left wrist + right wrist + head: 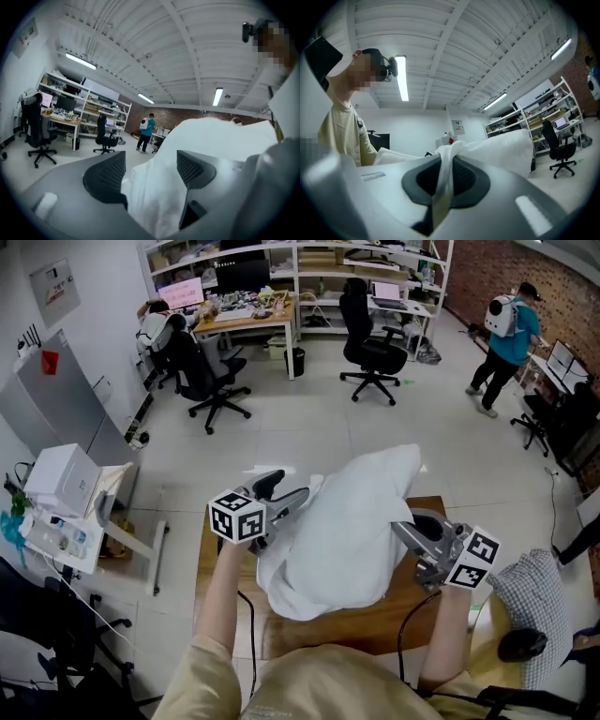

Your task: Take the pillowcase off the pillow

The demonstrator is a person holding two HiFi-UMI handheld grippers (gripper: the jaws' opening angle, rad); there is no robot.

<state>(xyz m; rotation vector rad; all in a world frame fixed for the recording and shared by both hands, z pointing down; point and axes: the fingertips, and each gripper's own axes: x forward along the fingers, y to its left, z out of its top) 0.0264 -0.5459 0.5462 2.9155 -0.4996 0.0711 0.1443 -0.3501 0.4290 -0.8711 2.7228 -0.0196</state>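
The pillow (pixel 352 521), inside its pillowcase (pixel 454 151), hung lifted above the wooden table (pixel 422 620) in the middle of the head view, between both tools. At its 3 o'clock the right gripper (pixel 405 529) had its tongs pressed together on a thin fold of the case. At its 9 o'clock the left gripper (pixel 298 498) had its tongs spread. White cloth lay between them, not pinched.

This looked like a regrip partway through the stripping: one side was anchored and the other was free to pick a new hold. The next move likely called for the left tongs to close on a fresh bunch, ideally the pillow's bulk through the cloth. The two hands could then pull apart and slide the case off.

The head view showed the table and the whole bundle, but cloth masked both sets of jaws. Only the two gripper views settled which tool was gripping.
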